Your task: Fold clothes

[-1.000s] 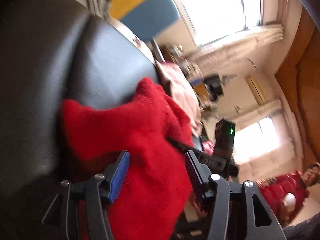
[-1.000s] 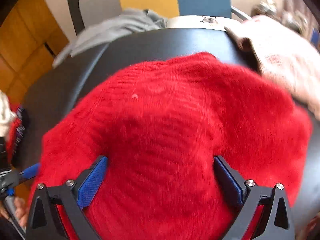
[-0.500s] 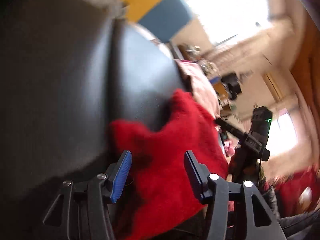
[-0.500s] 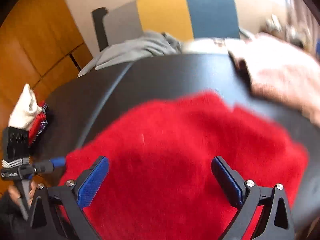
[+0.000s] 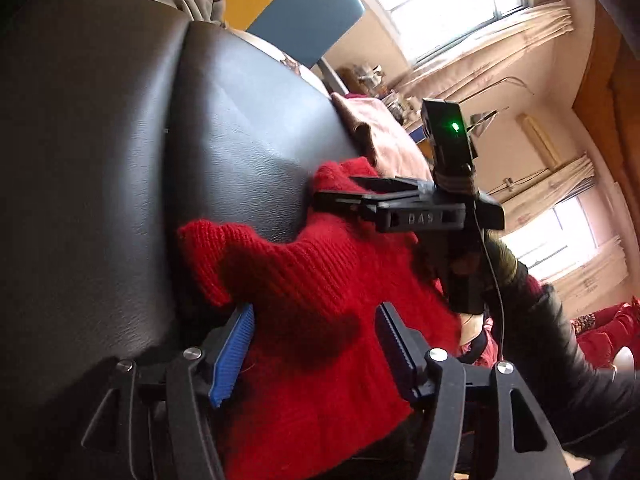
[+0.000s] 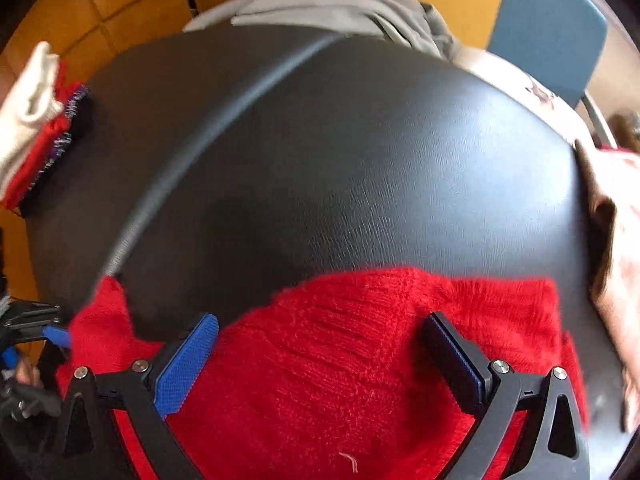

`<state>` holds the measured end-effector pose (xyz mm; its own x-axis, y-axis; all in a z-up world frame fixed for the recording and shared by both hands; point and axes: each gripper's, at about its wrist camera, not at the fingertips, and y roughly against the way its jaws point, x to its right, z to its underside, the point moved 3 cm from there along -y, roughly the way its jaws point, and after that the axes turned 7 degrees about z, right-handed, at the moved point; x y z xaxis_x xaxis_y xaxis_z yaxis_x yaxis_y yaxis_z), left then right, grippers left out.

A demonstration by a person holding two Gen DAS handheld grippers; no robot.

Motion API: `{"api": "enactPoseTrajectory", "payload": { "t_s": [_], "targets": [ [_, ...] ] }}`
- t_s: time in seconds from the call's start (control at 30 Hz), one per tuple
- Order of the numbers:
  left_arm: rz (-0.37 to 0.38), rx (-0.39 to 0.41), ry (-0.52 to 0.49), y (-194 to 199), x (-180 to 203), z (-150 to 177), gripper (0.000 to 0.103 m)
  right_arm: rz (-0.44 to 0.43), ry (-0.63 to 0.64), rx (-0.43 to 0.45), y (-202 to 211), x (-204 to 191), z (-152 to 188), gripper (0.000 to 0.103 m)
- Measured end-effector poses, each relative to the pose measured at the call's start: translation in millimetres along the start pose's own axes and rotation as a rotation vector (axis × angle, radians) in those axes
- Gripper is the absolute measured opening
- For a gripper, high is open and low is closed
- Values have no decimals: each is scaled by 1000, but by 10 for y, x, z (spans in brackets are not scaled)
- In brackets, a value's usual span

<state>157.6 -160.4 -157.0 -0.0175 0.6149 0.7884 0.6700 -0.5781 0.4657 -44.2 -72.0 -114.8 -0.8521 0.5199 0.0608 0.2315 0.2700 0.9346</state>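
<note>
A red knitted sweater (image 5: 320,280) lies on a black leather surface (image 5: 220,120). My left gripper (image 5: 314,346) sits low over its near part. Its jaws are opening, and the knit lies between the blue pads without being pinched. In the right wrist view the sweater (image 6: 360,340) fills the bottom of the frame. My right gripper (image 6: 320,344) stands wide open above it, with the pads clear of the cloth. The left wrist view shows the right gripper (image 5: 332,194) from the side at the sweater's far edge. A blue fingertip (image 6: 58,335) of the left gripper shows at the left edge.
A pink garment (image 6: 616,240) lies at the right edge of the black surface (image 6: 360,140). A grey garment (image 6: 340,8) is draped at the far side. A folded white and red stack (image 6: 32,120) sits far left. A blue chair back (image 6: 548,28) stands behind. A dark sleeve (image 5: 560,340) is at right.
The sweater has slid to the bottom of the right wrist view, baring much black surface. In the left wrist view the right gripper has come closer, over the sweater's far edge. The left jaws are slightly wider.
</note>
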Motion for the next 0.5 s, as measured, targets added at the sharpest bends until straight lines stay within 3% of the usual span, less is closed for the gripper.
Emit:
{"api": "enactPoseTrajectory", "payload": {
  "t_s": [0.03,0.07,0.13,0.17,0.23,0.3,0.33,0.37,0.43,0.5],
  "targets": [
    [0,-10,-1,-22,18,-16,61,-9,-12,13,6,14,28,103],
    [-15,-12,-15,-44,38,-24,53,-16,-20,21,12,28,51,103],
    [-50,-16,-45,-95,76,-40,25,-27,-28,30,23,66,79,103],
    [-93,-20,-67,-141,87,-43,22,-30,-41,38,19,96,83,103],
    [-100,-8,-74,-148,94,-29,19,-35,-65,53,11,155,92,103],
    [-105,3,-69,-115,80,-22,15,-17,-88,85,45,169,93,90],
    [-109,10,-66,-94,76,-22,15,-3,-99,103,71,167,92,75],
    [-117,24,-64,-64,80,-34,13,10,-110,122,98,164,91,50],
    [-127,49,-78,-6,140,-64,12,37,-133,160,151,159,89,28],
    [-133,75,-105,50,237,-98,12,45,-184,198,193,195,128,23]
  ]
}}
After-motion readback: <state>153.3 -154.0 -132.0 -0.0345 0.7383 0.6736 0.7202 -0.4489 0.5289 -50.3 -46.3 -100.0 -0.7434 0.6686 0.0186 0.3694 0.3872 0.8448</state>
